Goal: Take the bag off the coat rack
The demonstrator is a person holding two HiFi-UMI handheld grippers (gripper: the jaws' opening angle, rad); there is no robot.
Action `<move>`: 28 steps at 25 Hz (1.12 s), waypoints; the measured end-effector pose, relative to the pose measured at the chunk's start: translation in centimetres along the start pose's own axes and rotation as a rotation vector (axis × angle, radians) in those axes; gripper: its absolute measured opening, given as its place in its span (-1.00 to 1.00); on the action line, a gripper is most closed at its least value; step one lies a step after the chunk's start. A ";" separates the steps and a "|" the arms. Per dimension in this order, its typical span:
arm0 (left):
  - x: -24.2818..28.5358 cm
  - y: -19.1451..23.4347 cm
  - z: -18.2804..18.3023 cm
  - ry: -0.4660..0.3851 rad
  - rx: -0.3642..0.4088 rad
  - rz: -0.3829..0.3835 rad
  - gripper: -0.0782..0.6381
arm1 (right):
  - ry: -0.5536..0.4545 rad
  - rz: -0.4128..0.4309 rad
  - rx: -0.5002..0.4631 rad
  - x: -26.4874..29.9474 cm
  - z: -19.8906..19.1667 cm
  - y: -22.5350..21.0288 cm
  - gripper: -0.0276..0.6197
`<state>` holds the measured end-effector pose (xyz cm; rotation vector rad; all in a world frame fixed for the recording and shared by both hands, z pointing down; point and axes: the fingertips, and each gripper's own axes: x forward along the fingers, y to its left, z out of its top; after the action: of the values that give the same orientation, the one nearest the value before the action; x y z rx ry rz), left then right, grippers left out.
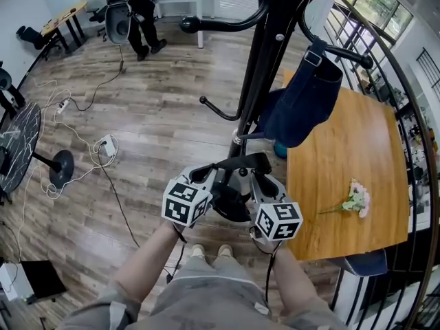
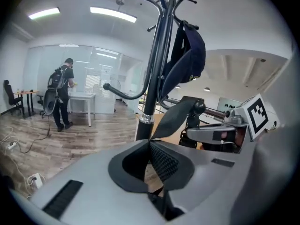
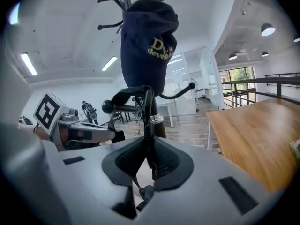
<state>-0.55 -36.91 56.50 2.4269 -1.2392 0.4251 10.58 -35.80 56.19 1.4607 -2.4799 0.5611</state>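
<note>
Bag strap (image 2: pixel 176 118) in left hand-held gripper (image 2: pixel 150 144), seemingly right hand-held gripper (image 3: pixel 146 146).

Two tools (image 1: pixel 206 177) (image 1: pixel 258 181), one coat rack (image 1: pixel 265 60), one cap (image 1: pixel 302 102), one bag strap (image 1: pixel 237 162).

Glossy black metal forms the coat rack (image 1: pixel 267 53), ringed by a bright chrome collar (image 2: pixel 146 119). On it hangs a matt navy cloth cap (image 3: pixel 147 46) with yellow stitched lettering. The bag's flat black woven strap (image 2: pixel 176 118) looks dull and smooth. The left tool (image 2: pixel 150 142) and right tool (image 3: pixel 146 150) are matt grey plastic with ribbed black pads (image 2: pixel 165 162). The surface (image 1: pixel 344 177) is smooth satin wood, and the floor (image 1: pixel 158 115) is grained planks.
</note>
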 end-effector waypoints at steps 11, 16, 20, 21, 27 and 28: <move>-9.6 -2.2 9.0 -0.187 0.021 0.025 -0.73 | -0.064 0.166 -0.068 -6.9 9.0 6.9 -0.73; -14.5 -2.5 12.7 -0.266 0.088 0.070 -0.73 | -0.137 0.241 -0.107 -8.9 13.6 10.5 -0.73; -19.3 -2.5 15.1 -0.323 0.143 0.114 -0.73 | -0.201 0.288 -0.163 -10.5 16.7 13.8 -0.73; -20.5 -2.4 15.7 -0.334 0.151 0.128 -0.73 | -0.218 0.306 -0.179 -10.8 17.4 14.6 -0.73; -26.6 -1.6 17.6 -0.374 0.184 0.236 -0.73 | -0.272 0.432 -0.241 -11.2 20.3 19.4 -0.73; -27.6 -1.4 17.8 -0.379 0.188 0.253 -0.73 | -0.274 0.453 -0.245 -11.1 20.7 20.2 -0.73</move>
<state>-13.34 -24.92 28.70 2.5981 -1.7490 0.1560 -1.35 -26.90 29.03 0.9396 -2.9876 0.1166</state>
